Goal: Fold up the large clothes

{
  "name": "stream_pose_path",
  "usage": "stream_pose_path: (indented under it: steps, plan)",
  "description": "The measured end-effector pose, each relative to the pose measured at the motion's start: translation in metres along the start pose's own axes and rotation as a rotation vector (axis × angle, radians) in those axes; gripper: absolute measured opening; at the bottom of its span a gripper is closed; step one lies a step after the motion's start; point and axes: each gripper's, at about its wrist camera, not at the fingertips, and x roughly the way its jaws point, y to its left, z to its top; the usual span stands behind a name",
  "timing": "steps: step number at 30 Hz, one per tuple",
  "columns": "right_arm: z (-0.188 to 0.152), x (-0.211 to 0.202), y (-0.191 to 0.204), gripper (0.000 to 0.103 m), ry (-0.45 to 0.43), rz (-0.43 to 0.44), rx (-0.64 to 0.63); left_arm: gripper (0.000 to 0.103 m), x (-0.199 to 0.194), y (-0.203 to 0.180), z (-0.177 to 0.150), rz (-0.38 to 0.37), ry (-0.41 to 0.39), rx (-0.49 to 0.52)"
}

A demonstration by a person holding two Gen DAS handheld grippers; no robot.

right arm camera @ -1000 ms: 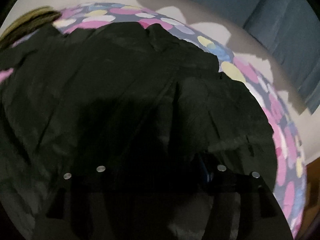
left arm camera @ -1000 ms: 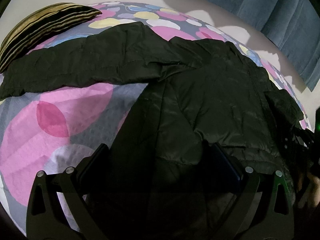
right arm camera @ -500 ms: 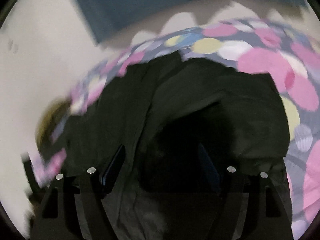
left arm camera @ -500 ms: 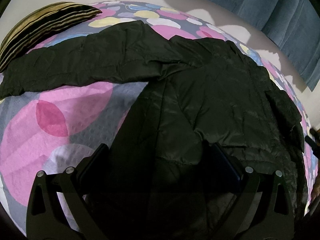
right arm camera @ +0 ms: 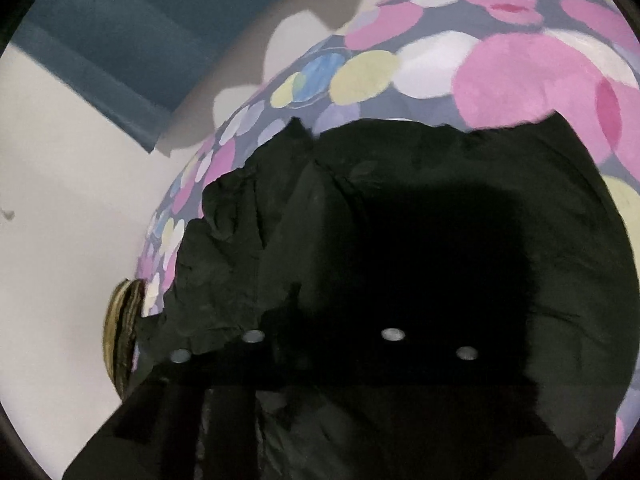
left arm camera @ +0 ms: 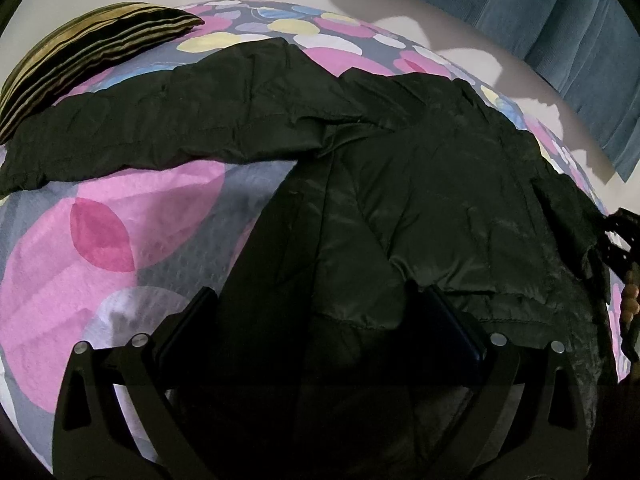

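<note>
Left wrist view: my left gripper (left arm camera: pixel 316 312) is wide open over black jacket (left arm camera: pixel 420 200) on dotted bedspread (left arm camera: pixel 120 248). My right gripper (right arm camera: pixel 320 320) is closing; contents too dark to tell.

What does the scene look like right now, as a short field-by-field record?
surface: bedspread with pink, yellow and white circles
garment: black jacket spread on the bedspread
sleeve: one sleeve stretched out sideways, its end near the pillow
pillow: striped pillow at the far corner
left gripper: left gripper with fingers wide apart over the jacket's near edge, gripping nothing
right gripper: right gripper over the jacket, closing; too dark to tell if fabric is between the fingers
background: blue curtain on a pale wall
</note>
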Motion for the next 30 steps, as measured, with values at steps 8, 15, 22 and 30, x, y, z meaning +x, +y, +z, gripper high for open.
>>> stream_pose_path:
  steps: [8,15,22,30]
  plan:
    - [-0.037,0.017,0.109,0.010,-0.053,-0.096,-0.411,0.101,0.001,0.001,0.000,0.003,-0.001,0.002]
    - [-0.078,0.061,0.153,0.009,0.009,-0.208,-0.654,0.101,0.001,0.001,0.000,0.002,0.000,0.002]
    - [-0.098,0.079,0.158,0.009,0.070,-0.224,-0.715,0.101,0.001,0.002,0.000,0.003,0.000,0.002]
    - [-0.116,0.089,0.168,0.009,0.121,-0.255,-0.828,0.101,0.001,0.002,0.000,0.007,-0.001,0.005]
